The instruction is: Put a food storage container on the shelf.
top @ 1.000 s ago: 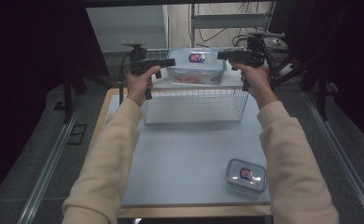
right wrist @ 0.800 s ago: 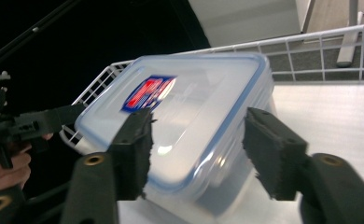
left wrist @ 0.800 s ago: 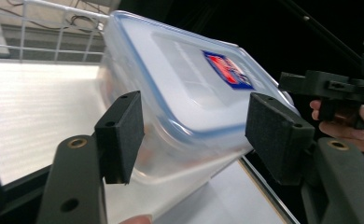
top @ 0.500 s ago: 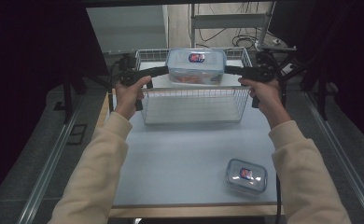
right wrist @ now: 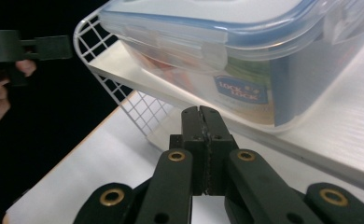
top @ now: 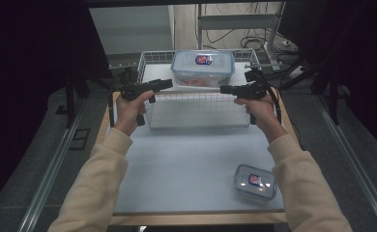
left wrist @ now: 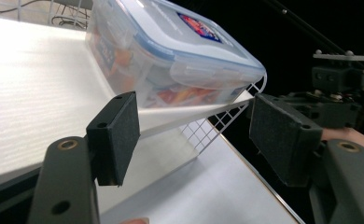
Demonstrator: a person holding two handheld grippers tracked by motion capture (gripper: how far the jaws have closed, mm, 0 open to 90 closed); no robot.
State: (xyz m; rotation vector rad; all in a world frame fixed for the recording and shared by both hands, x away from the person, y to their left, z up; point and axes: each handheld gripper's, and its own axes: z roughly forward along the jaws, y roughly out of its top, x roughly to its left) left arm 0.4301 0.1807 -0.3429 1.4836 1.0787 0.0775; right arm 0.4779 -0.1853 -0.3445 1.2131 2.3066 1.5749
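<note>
A large clear container [top: 203,67] with a blue-rimmed lid stands on a white board [left wrist: 40,93] laid across a wire basket [top: 196,99]. My left gripper [top: 169,83] is level with the board's front left. Its jaws have just been opening and stand open [left wrist: 194,126] on either side of the board's front edge, not touching it. My right gripper [top: 223,89] points in from the front right. Its jaws have just closed and are shut [right wrist: 201,112] with nothing between them, just below the board's edge under the container [right wrist: 245,56].
A small clear lidded container [top: 255,182] lies at the table's near right corner. The pale table top [top: 186,164] stretches between it and the basket. Dark floor and metal rails surround the table, and cables lie behind it.
Both hands swung outward from beside the big container, then came down and toward me to the front of the basket. The two grippers now point inward at each other.
</note>
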